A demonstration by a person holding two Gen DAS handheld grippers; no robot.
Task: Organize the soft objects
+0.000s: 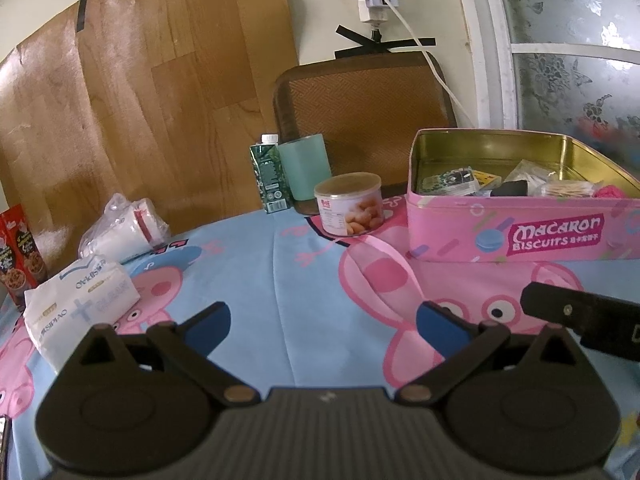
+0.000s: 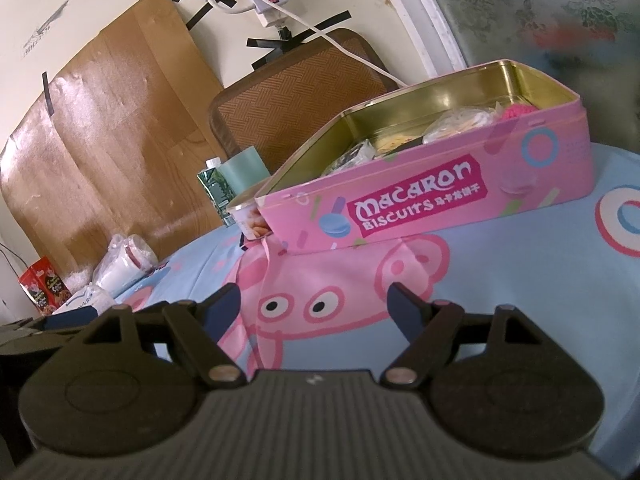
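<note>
Two empty hand-held grippers [image 1: 322, 326] [image 2: 314, 306], pink tin [image 1: 520, 236]

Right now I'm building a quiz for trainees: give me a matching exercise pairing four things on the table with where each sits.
Things:
1. tissue pack
2. pink tin
3. round can
4. green carton

Places:
A. just left of the pink tin
B. far right, lid off
C. near left, beside the left gripper
D. at the back, against the pale green cup

Pairs: 1-C, 2-B, 3-A, 4-D
</note>
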